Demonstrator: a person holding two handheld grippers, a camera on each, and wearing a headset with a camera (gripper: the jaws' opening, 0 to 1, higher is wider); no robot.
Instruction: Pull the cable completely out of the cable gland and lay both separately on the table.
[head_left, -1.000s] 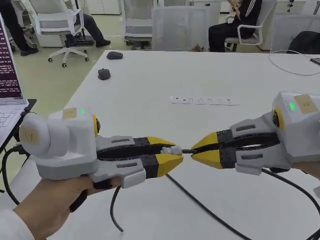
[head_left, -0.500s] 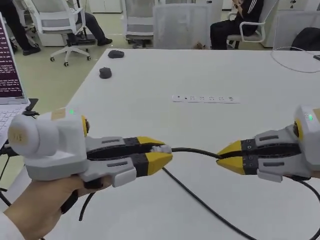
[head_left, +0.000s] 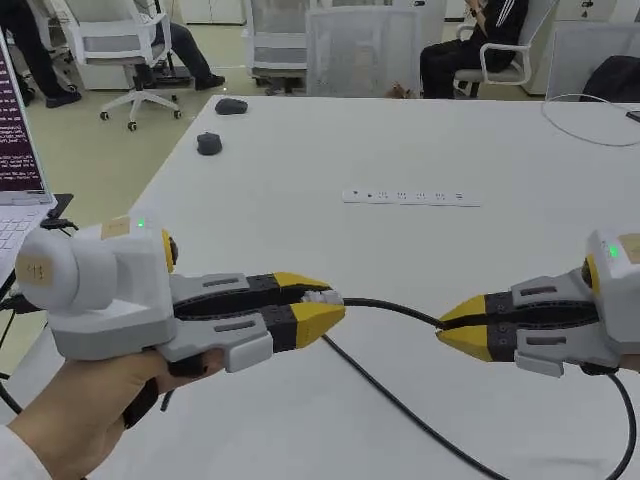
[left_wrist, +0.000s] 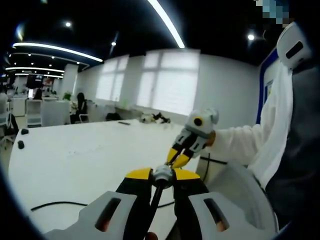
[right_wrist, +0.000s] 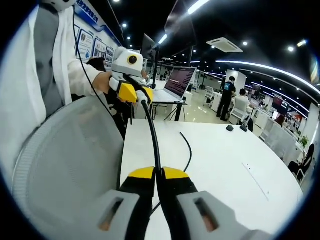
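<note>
My left gripper (head_left: 338, 306) is shut on the white cable gland (head_left: 321, 297), which sits between its yellow tips above the table. The black cable (head_left: 390, 306) leaves the gland and runs right to my right gripper (head_left: 440, 328), which is shut on it. In the left gripper view the gland (left_wrist: 162, 172) shows at the tips of the left gripper (left_wrist: 163, 180), with the right gripper (left_wrist: 176, 159) just beyond. From the right gripper (right_wrist: 159, 173) the cable (right_wrist: 152, 132) rises in its own view to the left gripper (right_wrist: 134, 93). More cable (head_left: 400, 405) lies across the white table (head_left: 420, 150).
A white power strip (head_left: 400, 198) lies mid-table. Two dark mice (head_left: 208, 146) (head_left: 229, 108) sit at the far left. A laptop (head_left: 14, 150) stands at the left edge. Office chairs and seated people are beyond the table's far edge.
My right gripper has pulled away to the right with the cable, so a longer stretch of cable now spans between the grippers. The left gripper still holds the gland.
</note>
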